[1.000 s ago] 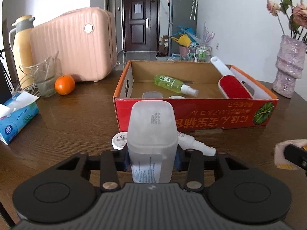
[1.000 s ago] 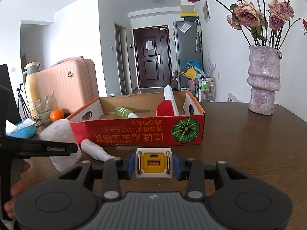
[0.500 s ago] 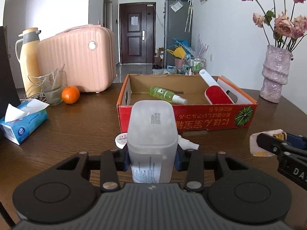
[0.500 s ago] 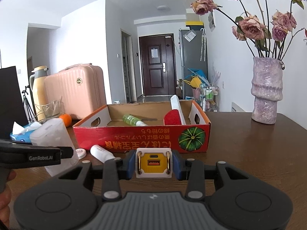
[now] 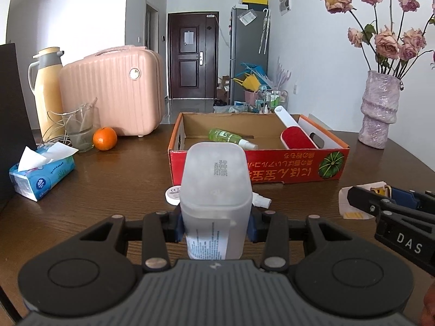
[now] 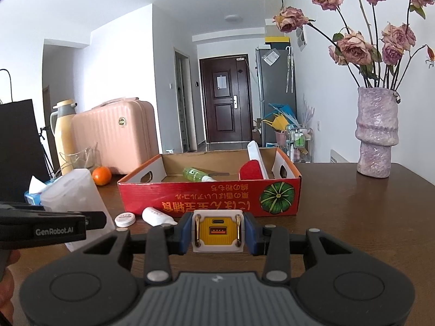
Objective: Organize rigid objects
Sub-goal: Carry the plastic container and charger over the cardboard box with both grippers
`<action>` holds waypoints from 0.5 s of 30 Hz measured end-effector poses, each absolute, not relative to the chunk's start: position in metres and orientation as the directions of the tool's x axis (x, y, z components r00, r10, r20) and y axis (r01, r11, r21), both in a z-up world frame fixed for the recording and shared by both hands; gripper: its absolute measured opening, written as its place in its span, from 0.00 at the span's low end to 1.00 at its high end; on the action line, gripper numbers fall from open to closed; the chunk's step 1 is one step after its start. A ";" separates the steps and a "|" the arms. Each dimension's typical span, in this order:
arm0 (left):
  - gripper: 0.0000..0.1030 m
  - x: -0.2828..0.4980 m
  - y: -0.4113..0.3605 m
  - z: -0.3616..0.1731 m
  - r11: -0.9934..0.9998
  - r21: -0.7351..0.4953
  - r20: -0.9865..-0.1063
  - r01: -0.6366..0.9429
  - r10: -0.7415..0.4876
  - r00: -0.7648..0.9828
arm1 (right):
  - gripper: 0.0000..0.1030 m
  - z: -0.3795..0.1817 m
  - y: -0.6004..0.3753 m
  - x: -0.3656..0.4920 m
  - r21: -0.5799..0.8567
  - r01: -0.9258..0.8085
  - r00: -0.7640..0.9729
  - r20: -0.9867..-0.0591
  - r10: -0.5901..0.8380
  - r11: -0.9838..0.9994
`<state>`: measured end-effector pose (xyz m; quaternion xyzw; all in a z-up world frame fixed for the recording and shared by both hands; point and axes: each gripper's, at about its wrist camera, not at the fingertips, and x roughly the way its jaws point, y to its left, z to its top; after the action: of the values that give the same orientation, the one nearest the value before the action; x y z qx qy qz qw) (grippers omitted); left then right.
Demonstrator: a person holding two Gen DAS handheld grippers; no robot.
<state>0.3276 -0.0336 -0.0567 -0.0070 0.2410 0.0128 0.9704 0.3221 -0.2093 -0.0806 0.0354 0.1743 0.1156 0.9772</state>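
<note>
Grippers both loaded, both pulled back and up from the red cardboard tray [image 5: 272,167] compared with a second ago — tray smaller and farther off in the left wrist view, more ceiling and wall showing above it in both. Left gripper [image 5: 215,224] clamped at a middling width on a frosted white plastic container [image 5: 214,190], upright, label side low between the blue pads; same grip as before, no slip. Right gripper [image 6: 217,235] pinched narrow on a small white charger block [image 6: 217,231] with a yellow face and two ports, held just as in the earlier frames. Now visible at the right edge of the left wrist view, farther in than half a second ago. Still lying on the brown table [image 5: 108,187] in front of the tray: a small round white tin [image 5: 174,194] and a white tube [image 6: 157,216], partly hidden behind the container in the left view. Inside the tray, unchanged — a green spray bottle [image 5: 231,137] on its side and a red lint roller [image 5: 295,135] leaning on the right wall. Off to the left, an orange [image 5: 105,138], a tissue pack [image 5: 40,172], a pink suitcase [image 5: 114,92] — none moved.
</note>
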 end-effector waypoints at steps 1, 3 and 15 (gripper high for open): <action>0.40 0.326 -0.034 -0.056 1.000 -0.008 -0.466 -0.028 0.021 0.885 | 0.37 -0.080 -0.209 0.321 0.112 -0.213 0.913 -0.331 0.239 0.971; 0.40 0.323 -0.034 -0.054 1.000 -0.010 -0.460 -0.025 0.018 0.888 | 0.37 -0.078 -0.209 0.319 0.116 -0.209 0.915 -0.328 0.236 0.971; 0.40 0.319 -0.033 -0.043 0.999 -0.026 -0.443 -0.019 0.006 0.897 | 0.37 -0.073 -0.207 0.319 0.130 -0.198 0.920 -0.318 0.230 0.972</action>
<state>0.3192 -0.0328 -0.0426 -0.0148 0.2272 0.0063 0.9737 0.3188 -0.2071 -0.0729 0.0478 0.1680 0.1092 0.9786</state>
